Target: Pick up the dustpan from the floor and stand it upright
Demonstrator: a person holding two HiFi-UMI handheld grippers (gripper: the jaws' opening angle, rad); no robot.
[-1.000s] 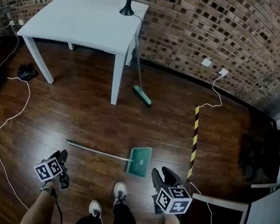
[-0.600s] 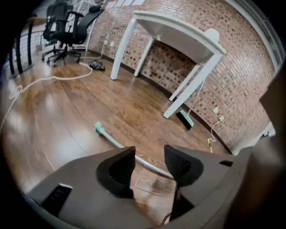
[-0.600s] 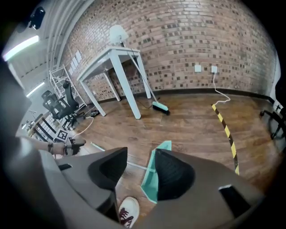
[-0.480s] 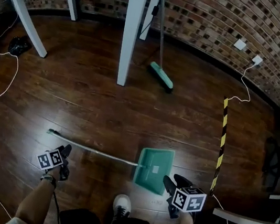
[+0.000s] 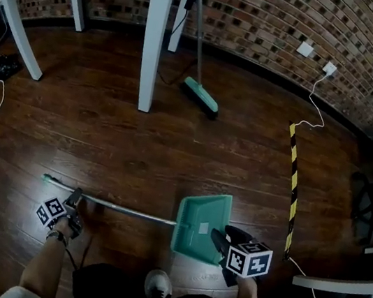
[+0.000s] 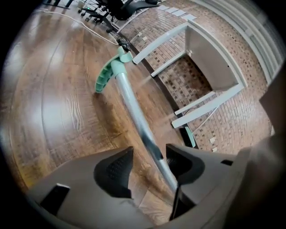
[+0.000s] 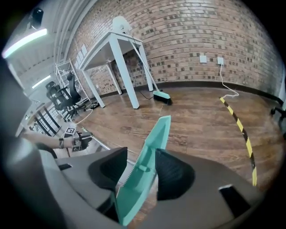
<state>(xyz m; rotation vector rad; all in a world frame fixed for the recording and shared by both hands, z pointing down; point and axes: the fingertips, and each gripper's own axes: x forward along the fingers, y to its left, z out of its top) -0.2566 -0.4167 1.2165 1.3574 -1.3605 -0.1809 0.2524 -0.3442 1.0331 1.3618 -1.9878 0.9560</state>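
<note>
Two views agree with the head view: the dustpan [image 5: 199, 233] lies on the floor [image 5: 173, 142], its long handle [image 5: 120, 207] pointing left. Left gripper view: the left gripper [image 6: 149, 167], jaws just opening wide, straddles the handle. Right gripper view: the right gripper [image 7: 140, 172], likewise opening, straddles the pan's wall [image 7: 154, 138].

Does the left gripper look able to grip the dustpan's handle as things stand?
Probably yes: the left gripper has just been opening its jaws, and they straddle the dustpan handle lying on the floor, with nothing else between them.
</note>
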